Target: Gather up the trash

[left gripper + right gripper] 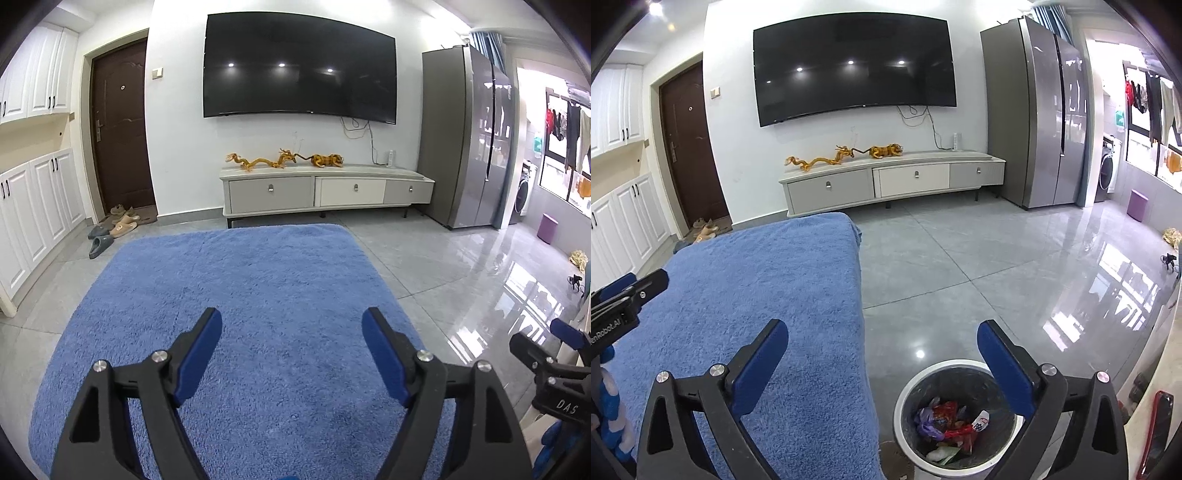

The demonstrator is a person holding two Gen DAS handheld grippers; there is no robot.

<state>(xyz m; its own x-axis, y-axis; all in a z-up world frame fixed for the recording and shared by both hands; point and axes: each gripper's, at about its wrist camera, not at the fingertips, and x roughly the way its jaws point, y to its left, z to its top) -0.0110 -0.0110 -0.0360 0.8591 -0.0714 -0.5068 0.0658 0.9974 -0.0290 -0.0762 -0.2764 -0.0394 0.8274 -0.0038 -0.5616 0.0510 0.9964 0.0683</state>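
Observation:
My left gripper (pixel 291 314) stands open over a table draped in a fluffy blue cloth (pixel 258 280), with nothing between its blue pads. My right gripper (pixel 882 325) is open wide and empty, straddling the cloth's right edge (pixel 812 295) and the floor. Below it on the floor, a white trash bin (pixel 945 365) with a dark liner holds red, purple and white wrappers (pixel 945 410). Each gripper shows at the edge of the other's view: the right gripper (pixel 565 332) at far right, the left gripper (pixel 646 284) at far left. No loose trash shows on the cloth.
A wall TV (pixel 299 70) hangs over a low cabinet (pixel 325 190) with golden figurines. A grey fridge (pixel 465 140) stands to the right, a brown door (pixel 122 129) with slippers (pixel 110 229) to the left. A purple stool (pixel 1139 205) sits on the glossy tiles.

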